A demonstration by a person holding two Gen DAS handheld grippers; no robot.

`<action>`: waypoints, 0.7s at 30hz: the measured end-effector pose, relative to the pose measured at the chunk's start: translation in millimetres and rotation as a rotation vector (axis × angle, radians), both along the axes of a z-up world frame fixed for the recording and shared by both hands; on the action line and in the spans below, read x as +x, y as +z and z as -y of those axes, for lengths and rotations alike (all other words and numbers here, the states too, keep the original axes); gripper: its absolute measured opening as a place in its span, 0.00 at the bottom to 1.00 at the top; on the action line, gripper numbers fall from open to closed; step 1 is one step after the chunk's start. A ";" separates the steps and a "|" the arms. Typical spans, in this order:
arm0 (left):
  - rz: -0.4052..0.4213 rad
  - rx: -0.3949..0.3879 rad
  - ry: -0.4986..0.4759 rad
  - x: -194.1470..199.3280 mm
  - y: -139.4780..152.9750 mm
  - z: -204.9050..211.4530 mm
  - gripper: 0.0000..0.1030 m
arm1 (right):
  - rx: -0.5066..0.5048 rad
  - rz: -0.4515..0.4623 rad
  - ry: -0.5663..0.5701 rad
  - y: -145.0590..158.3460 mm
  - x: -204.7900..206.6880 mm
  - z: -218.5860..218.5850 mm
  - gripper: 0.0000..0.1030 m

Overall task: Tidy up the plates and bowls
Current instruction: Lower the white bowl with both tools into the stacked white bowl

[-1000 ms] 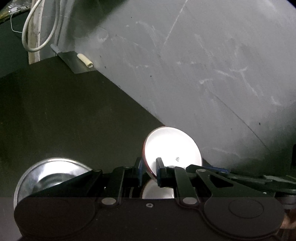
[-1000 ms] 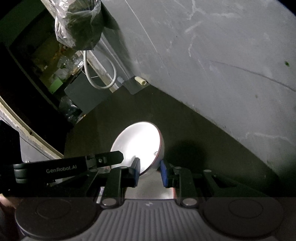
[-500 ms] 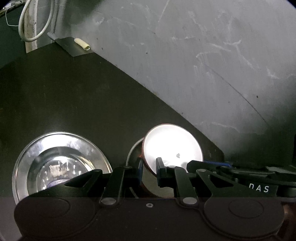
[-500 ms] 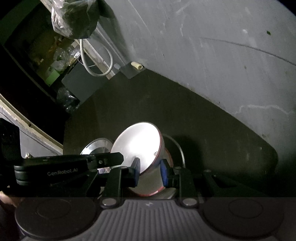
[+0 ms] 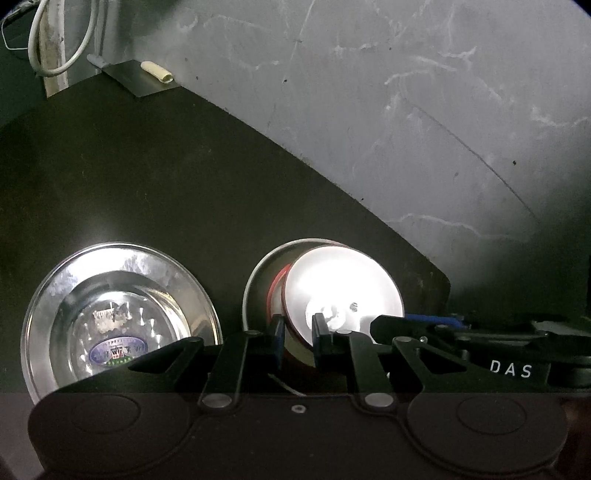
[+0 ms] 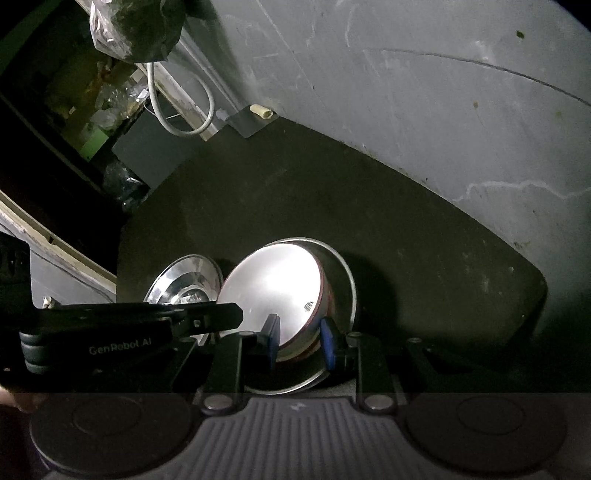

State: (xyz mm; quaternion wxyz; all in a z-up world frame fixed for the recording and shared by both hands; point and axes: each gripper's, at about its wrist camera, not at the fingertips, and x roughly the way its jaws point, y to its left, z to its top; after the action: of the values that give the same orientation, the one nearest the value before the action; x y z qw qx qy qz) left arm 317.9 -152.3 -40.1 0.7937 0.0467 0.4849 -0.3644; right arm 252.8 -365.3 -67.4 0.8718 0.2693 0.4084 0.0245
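A white bowl [image 5: 343, 291] with a red outside is tilted inside a shallow steel dish [image 5: 258, 273] on the dark table. My left gripper [image 5: 298, 332] is shut on the bowl's near rim. The right gripper [image 6: 300, 334] is shut on the rim of the same white bowl [image 6: 273, 295], which leans in the steel dish [image 6: 343, 280]. The right gripper's fingers [image 5: 424, 325] reach in from the right in the left wrist view. To the left stands a shiny steel bowl [image 5: 114, 317] with a sticker inside, upright; that steel bowl [image 6: 184, 284] shows partly behind the left gripper's arm in the right wrist view.
A grey scratched wall [image 5: 406, 110] runs close behind the table [image 5: 147, 177]. A small metal plate with a cream tube [image 5: 157, 72] lies in the far corner. White cable [image 6: 177, 110] and a plastic bag [image 6: 136, 26] hang at the far left beyond the table's edge.
Both grippers have tipped downward with the white bowl. The bowl has come down into the steel dish, and the steel bowl on the left has come fully into view.
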 end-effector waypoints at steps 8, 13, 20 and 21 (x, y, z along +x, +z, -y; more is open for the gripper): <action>-0.013 0.015 0.010 1.7 -3.8 0.9 0.16 | 0.001 -0.011 0.009 -1.8 4.4 -2.1 0.26; -0.010 0.014 0.015 1.3 -5.2 0.4 0.16 | 0.003 -0.007 0.004 -3.0 4.7 -2.4 0.26; -0.003 0.017 0.017 -1.3 -5.3 0.3 0.16 | -0.002 -0.004 0.003 -4.0 3.6 -3.8 0.26; -0.003 0.016 0.017 -1.3 -5.3 0.1 0.16 | -0.002 -0.004 0.003 -4.1 3.7 -3.9 0.26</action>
State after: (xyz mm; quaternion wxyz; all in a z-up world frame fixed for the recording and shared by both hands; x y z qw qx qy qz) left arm 316.5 -152.4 -45.4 0.7957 0.0484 0.4893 -0.3537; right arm 256.5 -361.4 -71.5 0.8712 0.2678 0.4108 0.0250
